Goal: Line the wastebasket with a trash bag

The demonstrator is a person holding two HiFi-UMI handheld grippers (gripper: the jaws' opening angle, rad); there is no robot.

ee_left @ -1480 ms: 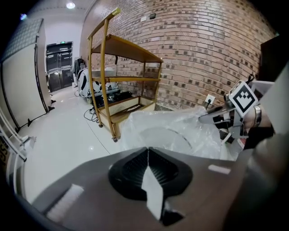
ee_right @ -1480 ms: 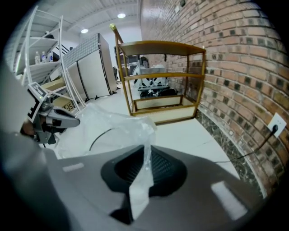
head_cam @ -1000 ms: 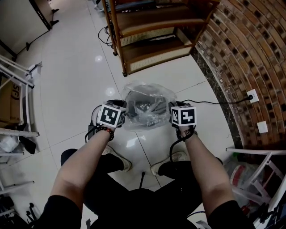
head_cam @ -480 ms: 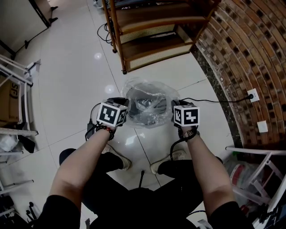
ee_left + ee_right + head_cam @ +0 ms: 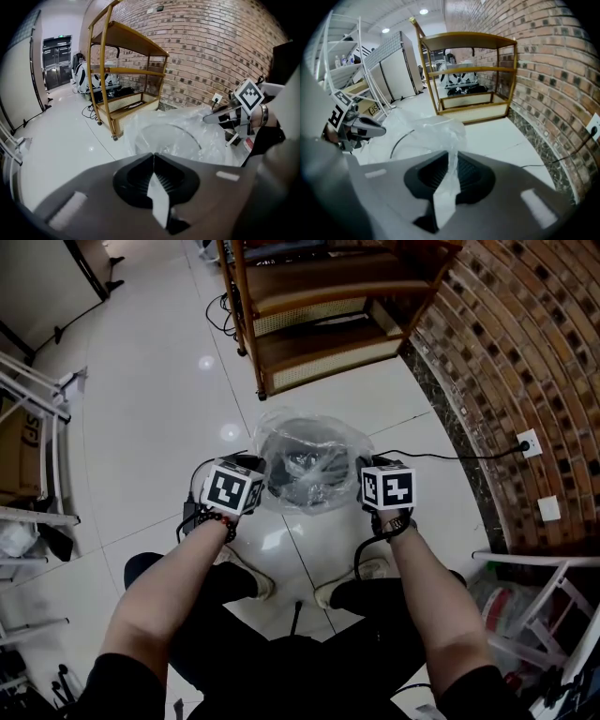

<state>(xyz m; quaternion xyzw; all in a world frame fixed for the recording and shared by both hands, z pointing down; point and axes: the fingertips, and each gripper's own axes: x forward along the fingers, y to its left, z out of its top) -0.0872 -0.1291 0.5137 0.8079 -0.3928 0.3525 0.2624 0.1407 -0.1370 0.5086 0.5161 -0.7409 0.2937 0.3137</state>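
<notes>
Bright, even indoor light.
Glare spots on floor (image 5: 206, 363) toward 11 o'clock; lamp (image 5: 423, 11) at 12; fisheye bending, black corners, blurred foreground.

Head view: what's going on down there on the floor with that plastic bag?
A person holds a gripper in each hand and is fitting a clear trash bag over a dark wastebasket on the white tiled floor, near a wooden shelf unit. The left gripper is shut on the bag's film at one side. The right gripper has just been closing its jaws, with film pinched between them. The bag is spread over the basket's mouth, loose and puffed.
</notes>
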